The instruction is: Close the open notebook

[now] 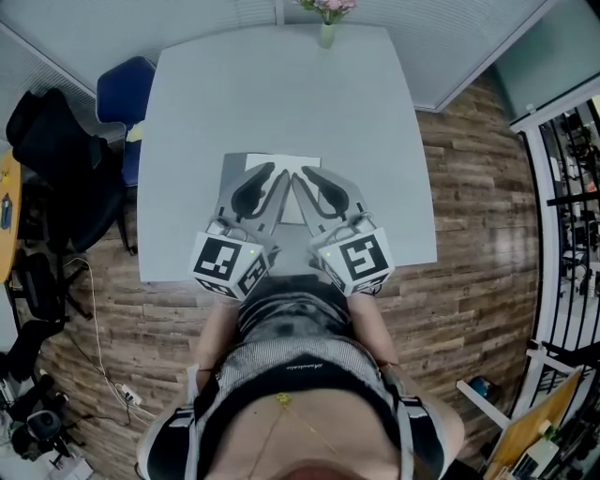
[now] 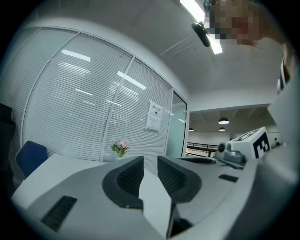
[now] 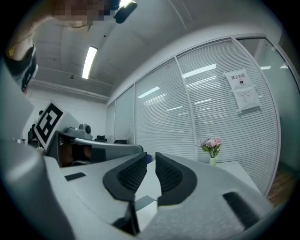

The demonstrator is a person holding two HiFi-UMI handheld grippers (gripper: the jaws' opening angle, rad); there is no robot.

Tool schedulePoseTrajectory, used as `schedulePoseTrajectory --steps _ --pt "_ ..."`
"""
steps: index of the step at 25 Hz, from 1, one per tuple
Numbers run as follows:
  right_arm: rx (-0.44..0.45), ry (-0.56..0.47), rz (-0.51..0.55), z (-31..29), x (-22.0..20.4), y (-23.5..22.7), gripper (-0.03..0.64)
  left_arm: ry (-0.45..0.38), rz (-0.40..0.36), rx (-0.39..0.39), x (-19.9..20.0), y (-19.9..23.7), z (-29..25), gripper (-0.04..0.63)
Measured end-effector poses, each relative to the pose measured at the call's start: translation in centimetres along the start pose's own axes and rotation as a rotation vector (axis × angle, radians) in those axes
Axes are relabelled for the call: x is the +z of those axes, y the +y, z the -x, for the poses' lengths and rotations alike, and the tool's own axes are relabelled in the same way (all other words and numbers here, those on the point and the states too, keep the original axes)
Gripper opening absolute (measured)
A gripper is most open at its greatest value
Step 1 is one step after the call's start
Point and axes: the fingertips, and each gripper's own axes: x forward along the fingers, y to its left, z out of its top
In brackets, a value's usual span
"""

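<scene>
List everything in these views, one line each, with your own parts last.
table: one, pale grey, middle of the room.
notebook: one, white page showing, near half of the table, partly under the grippers.
vase of flowers: one, pink blooms, far edge of the table.
blue chair: one, blue, left of the table.
black chair: one clearly seen, black, far left.
notice: one, white, on the blinded glass wall.
left gripper: one, grey with black pads, jaws slightly apart, white page between them.
right gripper: one, same colours, jaws slightly apart.
</scene>
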Motion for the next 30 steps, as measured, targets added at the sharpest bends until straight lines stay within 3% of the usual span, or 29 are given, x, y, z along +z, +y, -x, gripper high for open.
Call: schedulePoseTrajectory --steps 14,30 --pt "-0.096 0.010 -0.003 -3.6 -0.2 1.7 0.058 0.022 0.019 -0.096 -0.2 4.2 0.9 0.066" --pt "-0.190 0.063 -0.016 -5.1 -1.9 4.2 0.058 0.053 0.069 -0.114 -1.6 8.8 3.3 0.066"
